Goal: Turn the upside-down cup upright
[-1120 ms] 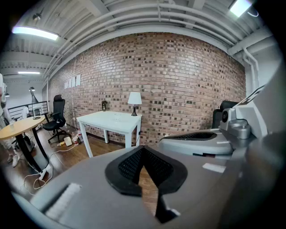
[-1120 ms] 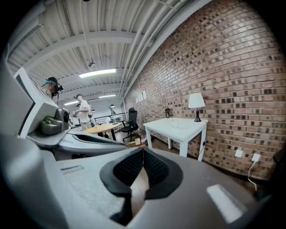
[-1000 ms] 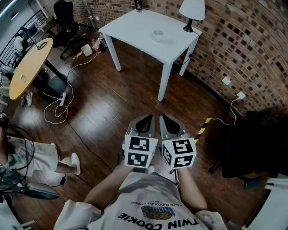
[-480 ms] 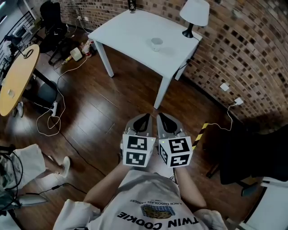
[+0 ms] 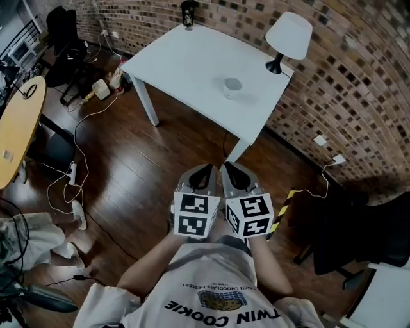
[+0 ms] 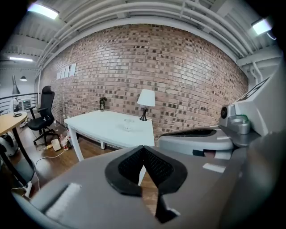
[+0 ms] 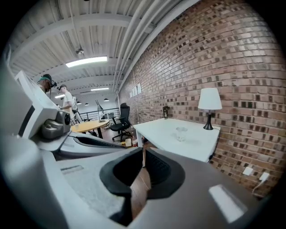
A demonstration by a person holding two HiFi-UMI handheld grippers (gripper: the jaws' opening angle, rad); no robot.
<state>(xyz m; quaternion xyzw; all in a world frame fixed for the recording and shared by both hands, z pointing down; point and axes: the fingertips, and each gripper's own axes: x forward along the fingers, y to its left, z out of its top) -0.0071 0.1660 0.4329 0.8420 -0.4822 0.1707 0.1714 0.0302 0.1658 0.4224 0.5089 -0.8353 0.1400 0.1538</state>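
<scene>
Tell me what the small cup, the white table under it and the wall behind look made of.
The small clear cup is see-through, so likely glass or clear plastic. The white rectangular table has a smooth matte top, probably painted wood or laminate. The red-brown wall is exposed brick with visible mortar joints.

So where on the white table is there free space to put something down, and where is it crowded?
The white table is mostly bare: the whole stretch from its left edge to the clear cup is free. It is tighter between the cup and the lamp. A dark object takes the far corner.
</scene>
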